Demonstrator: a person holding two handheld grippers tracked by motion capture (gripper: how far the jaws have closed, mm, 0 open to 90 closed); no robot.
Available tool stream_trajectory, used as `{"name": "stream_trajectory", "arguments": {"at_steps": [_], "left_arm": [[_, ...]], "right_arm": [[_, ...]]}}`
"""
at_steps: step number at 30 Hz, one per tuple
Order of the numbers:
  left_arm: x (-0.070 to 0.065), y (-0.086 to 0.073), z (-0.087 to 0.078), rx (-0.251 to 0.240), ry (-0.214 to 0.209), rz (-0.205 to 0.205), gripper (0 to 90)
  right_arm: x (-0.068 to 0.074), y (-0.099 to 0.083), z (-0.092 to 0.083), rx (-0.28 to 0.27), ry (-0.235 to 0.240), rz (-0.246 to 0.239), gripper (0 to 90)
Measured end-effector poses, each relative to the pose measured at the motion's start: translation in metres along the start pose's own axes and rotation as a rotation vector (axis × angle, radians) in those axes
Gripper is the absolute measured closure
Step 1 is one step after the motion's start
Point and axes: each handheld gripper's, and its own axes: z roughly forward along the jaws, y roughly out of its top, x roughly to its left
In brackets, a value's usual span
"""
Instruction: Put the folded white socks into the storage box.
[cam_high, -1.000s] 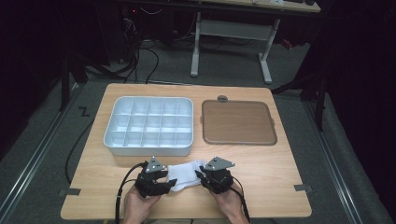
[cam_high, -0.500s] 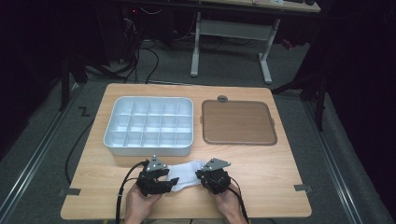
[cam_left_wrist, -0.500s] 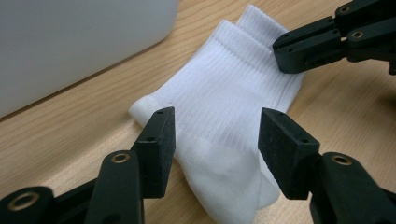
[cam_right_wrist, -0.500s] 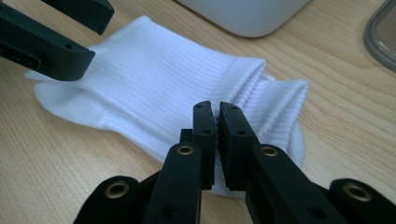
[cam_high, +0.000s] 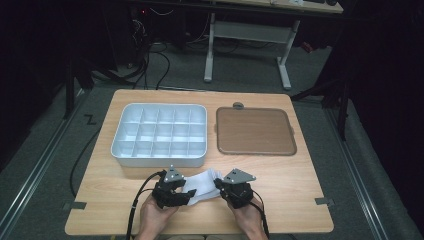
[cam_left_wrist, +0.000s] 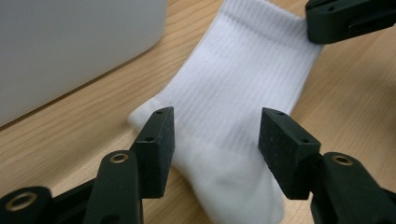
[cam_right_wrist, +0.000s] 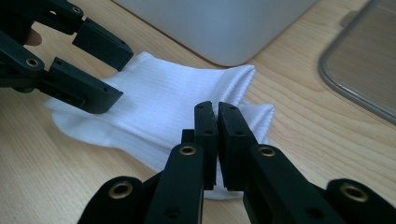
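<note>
A white ribbed sock (cam_high: 202, 181) lies flat near the table's front edge, between my two grippers. My left gripper (cam_high: 187, 192) is open. In the left gripper view its jaws (cam_left_wrist: 215, 140) straddle the sock's foot (cam_left_wrist: 233, 93) without pressing on it. My right gripper (cam_high: 218, 184) comes in from the right. In the right gripper view its jaws (cam_right_wrist: 217, 112) are shut together on the sock's cuff end (cam_right_wrist: 159, 100). A second cuff edge (cam_right_wrist: 261, 116) peeks out beside them. The left gripper (cam_right_wrist: 120, 77) hovers over the far end.
A white tray (cam_high: 125, 145) divided into several compartments stands just behind the sock at the left. A brown flat tray (cam_high: 255, 131) with a grey rim lies at the back right. Cables trail from both grippers toward the front edge.
The right gripper's jaws have drawn together at the sock's cuff. Both hands and the sock stay where they were.
</note>
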Motion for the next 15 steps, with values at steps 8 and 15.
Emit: {"name": "stream_trajectory", "arguments": {"at_steps": [8, 15], "left_arm": [[0.002, -0.011, 0.012, 0.042, 0.039, 0.032, 48.2], [0.003, -0.012, 0.017, 0.036, 0.052, 0.049, 48.1]], "right_arm": [[-0.014, -0.016, 0.005, 0.052, -0.028, 0.034, 87.1], [-0.016, -0.024, 0.012, 0.087, -0.049, 0.034, 86.9]]}}
